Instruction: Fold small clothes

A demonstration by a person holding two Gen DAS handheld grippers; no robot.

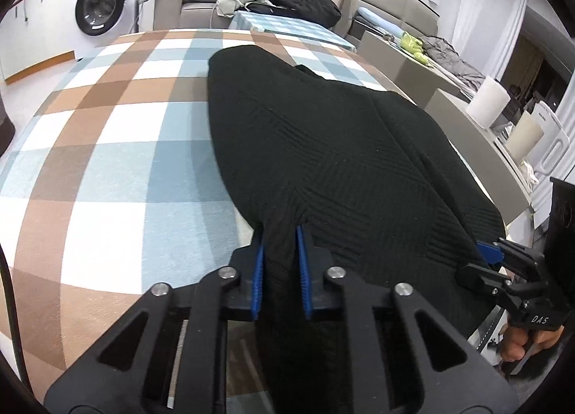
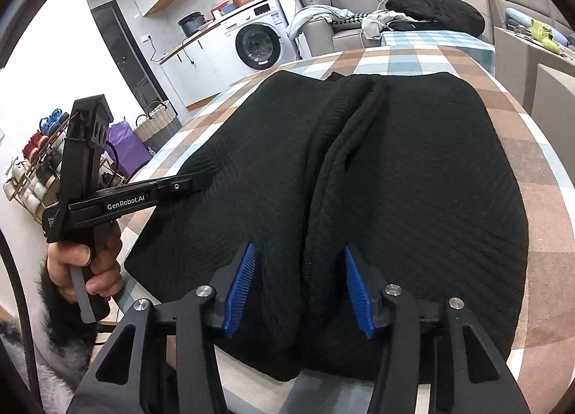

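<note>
Garment (image 1: 323, 148) pinched in left gripper (image 1: 279, 231) jaws.

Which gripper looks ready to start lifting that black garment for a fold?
Left. The left gripper is already pinched on the near edge of the black garment. The right gripper stands open, fabric between its pads but not squeezed.

Black ribbed garment (image 1: 323, 148) lying on tablecloth (image 1: 107, 148) showing brown, blue, white checks; gripper pads (image 2: 354, 286) showing blue.
</note>
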